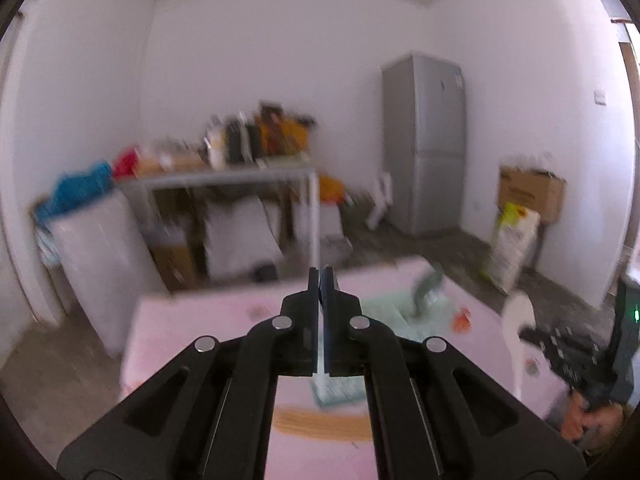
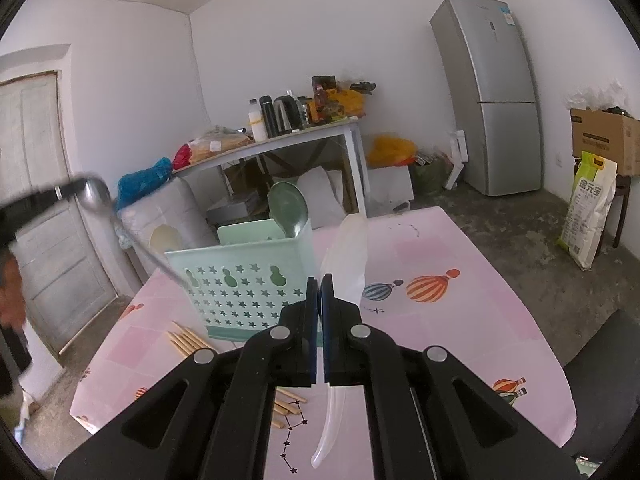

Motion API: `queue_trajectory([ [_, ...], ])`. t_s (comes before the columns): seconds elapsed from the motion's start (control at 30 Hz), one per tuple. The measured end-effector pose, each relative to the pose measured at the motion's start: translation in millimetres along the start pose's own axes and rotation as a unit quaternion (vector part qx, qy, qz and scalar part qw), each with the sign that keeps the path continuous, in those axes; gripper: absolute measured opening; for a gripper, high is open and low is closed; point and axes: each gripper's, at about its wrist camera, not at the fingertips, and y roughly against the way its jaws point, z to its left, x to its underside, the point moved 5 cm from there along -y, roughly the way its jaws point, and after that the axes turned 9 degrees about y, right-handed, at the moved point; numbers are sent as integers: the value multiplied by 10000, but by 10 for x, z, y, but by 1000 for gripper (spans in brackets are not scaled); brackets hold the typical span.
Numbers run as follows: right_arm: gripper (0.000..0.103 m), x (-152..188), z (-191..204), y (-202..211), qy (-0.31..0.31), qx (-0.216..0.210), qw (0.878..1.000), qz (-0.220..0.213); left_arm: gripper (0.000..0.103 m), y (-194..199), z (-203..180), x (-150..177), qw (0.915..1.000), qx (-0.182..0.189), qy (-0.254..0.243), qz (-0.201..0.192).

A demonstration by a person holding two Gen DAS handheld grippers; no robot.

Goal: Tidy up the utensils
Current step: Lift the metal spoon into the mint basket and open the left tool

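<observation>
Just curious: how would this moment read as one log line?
left gripper: shut on metal spoon | right gripper: shut on white spoon | green spoon: in caddy

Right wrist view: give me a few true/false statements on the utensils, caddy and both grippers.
1. The right gripper is shut on a translucent white spoon. True.
2. The green spoon lies flat on the table. False: it stands in the green caddy.
3. Chopsticks lie on the pink tablecloth beside the caddy. True.
4. The left gripper is empty. False: it is shut on a metal spoon, held in the air left of the caddy.
</observation>
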Motion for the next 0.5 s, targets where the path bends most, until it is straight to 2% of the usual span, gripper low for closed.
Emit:
queue_trajectory([
  [0.07,2,8,3,-2,7,-15,10000,10,0,23,9,-162,9991,-190,-167,-345],
  [0.23,2,2,3,17,33,-9,10000,19,0,-5,-142,-313,9950,-435,-563,-697],
  [0.33,2,12,-24,15,18,1,10000,42,0,-177,-258,-234,9914,-620,-927,-678],
  [0.5,2,15,-30,3,12,9,10000,81,0,-637,-364,149,9807,-980,-1667,-286],
])
